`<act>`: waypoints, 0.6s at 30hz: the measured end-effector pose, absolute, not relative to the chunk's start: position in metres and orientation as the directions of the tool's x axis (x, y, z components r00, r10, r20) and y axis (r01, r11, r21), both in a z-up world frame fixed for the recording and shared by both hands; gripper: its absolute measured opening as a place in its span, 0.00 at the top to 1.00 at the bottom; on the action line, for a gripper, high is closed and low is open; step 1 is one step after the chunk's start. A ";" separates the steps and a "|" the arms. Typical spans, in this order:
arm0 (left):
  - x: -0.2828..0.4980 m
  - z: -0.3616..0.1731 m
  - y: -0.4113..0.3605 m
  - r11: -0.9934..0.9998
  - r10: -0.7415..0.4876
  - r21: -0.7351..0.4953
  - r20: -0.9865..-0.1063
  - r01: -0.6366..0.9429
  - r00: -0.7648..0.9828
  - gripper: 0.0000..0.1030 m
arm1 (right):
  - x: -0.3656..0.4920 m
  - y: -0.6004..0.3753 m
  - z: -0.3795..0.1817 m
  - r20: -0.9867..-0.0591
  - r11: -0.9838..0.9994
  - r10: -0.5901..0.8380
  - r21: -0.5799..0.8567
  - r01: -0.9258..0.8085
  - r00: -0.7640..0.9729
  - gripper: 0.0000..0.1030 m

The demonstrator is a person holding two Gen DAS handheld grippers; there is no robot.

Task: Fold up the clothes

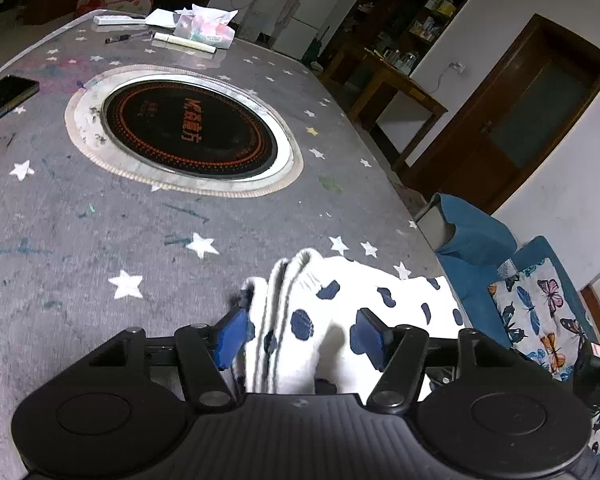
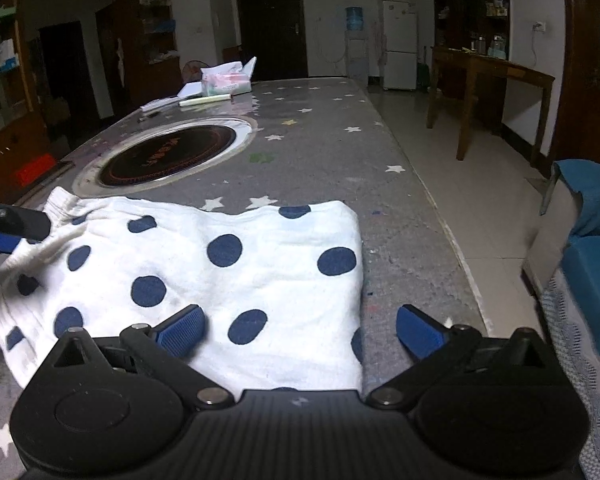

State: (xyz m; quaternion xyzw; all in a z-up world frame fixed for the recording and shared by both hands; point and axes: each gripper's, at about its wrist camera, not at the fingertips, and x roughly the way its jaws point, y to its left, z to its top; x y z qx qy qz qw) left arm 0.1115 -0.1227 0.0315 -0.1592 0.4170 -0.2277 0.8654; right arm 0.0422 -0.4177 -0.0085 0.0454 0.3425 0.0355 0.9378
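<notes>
1. Garment (image 2: 236,276): white with blue dots, lying folded flat on the near part of the starred table (image 2: 332,152), just near of the round hotplate (image 2: 168,156).
2. Left gripper (image 1: 300,332): jaws parted, ribbed waistband between the pads, no pad pressing on it.
3. Right gripper (image 2: 300,328): jaws wide apart over the garment's right edge, gripping nothing.

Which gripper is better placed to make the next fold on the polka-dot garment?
Probably left: the left gripper is open with the polka-dot garment's bunched waistband between its fingers; the right gripper is open over the flat folded edge.
</notes>
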 end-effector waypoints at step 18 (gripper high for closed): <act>0.121 0.033 -0.123 0.855 -0.516 -0.433 -0.643 0.286 0.566 0.35 | 0.017 -0.387 0.025 -0.554 0.981 0.190 0.084 -0.173 0.811 0.00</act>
